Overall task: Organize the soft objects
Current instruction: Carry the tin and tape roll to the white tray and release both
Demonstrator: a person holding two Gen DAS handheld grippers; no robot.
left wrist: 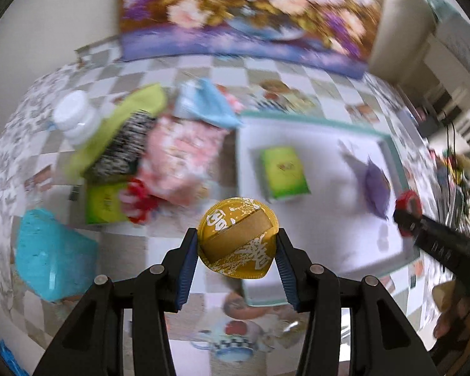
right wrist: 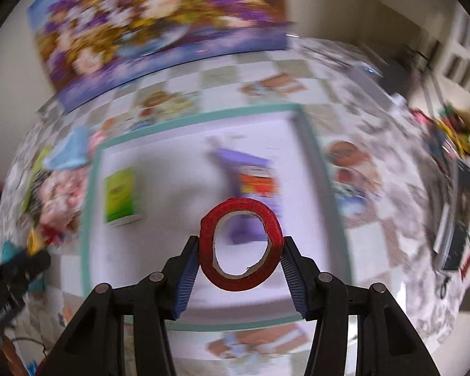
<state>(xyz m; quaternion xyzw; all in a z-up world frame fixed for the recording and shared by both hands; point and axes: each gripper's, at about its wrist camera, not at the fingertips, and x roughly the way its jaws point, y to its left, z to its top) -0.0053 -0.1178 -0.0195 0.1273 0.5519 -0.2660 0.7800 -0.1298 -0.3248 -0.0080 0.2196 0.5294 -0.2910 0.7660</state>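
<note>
- Your left tongs (left wrist: 237, 244) grip a round gold pouch (left wrist: 238, 238) at lower centre of the left wrist view, its blue pads pressed on either side; the tan band across its face runs from lower left up to upper right.
- Your right tongs (right wrist: 240, 250) clamp a roll of red tape (right wrist: 240, 244) at lower centre of the right wrist view; the roll is squeezed into an oval with its long axis running up the frame, its open core facing the camera.
- The white tray (left wrist: 322, 144) with a teal rim lies at centre right of the left view on the checked tabletop (left wrist: 203, 72). In it sit a green packet (left wrist: 283, 174), long axis running up the frame and leaning slightly left, and a purple pouch (left wrist: 376, 185) near the tray's right rim.
- In the right view the same tray (right wrist: 191, 144) fills the middle, the green packet (right wrist: 122, 195) at its left and the purple pouch (right wrist: 250, 181) just behind the tape.
- Left of the tray, a blurred heap holds a pink floral bag (left wrist: 178, 163), a light blue cloth (left wrist: 210, 103), a lime green cloth (left wrist: 141, 103), a black-and-white striped item (left wrist: 122, 147), a second green packet (left wrist: 105, 203) and a white-capped bottle (left wrist: 75, 116); a turquoise item (left wrist: 50, 257) lies at lower left.
- Both tongs point steeply down at the tabletop; your right tongs (left wrist: 409, 208) enter the left view from the right edge, carrying the tape above the tray's right rim.
- A floral picture (left wrist: 250, 9) stands along the top of both views.
</note>
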